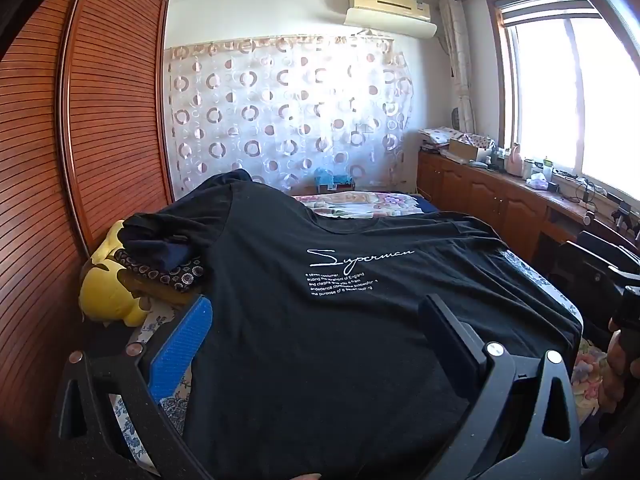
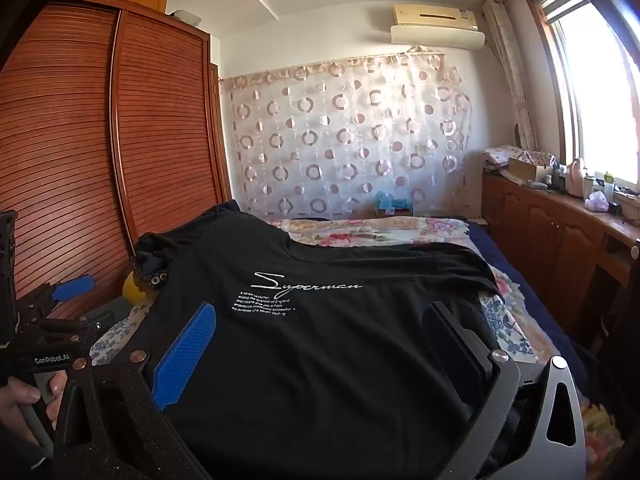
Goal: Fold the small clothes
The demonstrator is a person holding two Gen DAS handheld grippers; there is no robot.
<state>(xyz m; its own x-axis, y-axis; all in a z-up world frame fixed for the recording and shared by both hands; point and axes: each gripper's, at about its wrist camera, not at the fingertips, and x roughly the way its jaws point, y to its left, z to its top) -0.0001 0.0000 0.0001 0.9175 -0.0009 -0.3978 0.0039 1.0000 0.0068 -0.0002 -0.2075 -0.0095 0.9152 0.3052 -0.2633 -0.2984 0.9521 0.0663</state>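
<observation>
A black T-shirt (image 1: 320,320) lies spread front-up across the near end of a bed (image 2: 516,332) in a sunlit bedroom, white script and small print on its chest. The bed wears a blue-and-white floral sheet, with a pink floral quilt (image 1: 360,204) bunched toward the far end.

The left tongs (image 1: 316,332) stand wide apart over the shirt's lower left part, one blue pad (image 1: 182,352) over the shirt's edge and the dark finger over the cloth, nothing clamped. The right tongs (image 2: 320,340) are likewise wide apart, both fingers above the shirt's lower half; whether either pad rests on the cloth cannot be told. A hand (image 2: 24,404) grips the left tool's handle at the edge of the right view.

A louvred wooden wardrobe (image 1: 100,100) fills the left wall. At its foot, just beside the shirt's left sleeve, sits a pile of folded dark clothes (image 1: 164,256) on a yellow plush toy (image 1: 108,292); the sleeve drapes over the pile. A sheer curtain (image 1: 288,120) with ring patterns covers the far wall beneath an air conditioner (image 1: 388,12). Under the bright window (image 1: 576,92) on the right, a wooden counter (image 1: 492,196) carries bottles, a box, fabric and cables, well apart from the shirt.
</observation>
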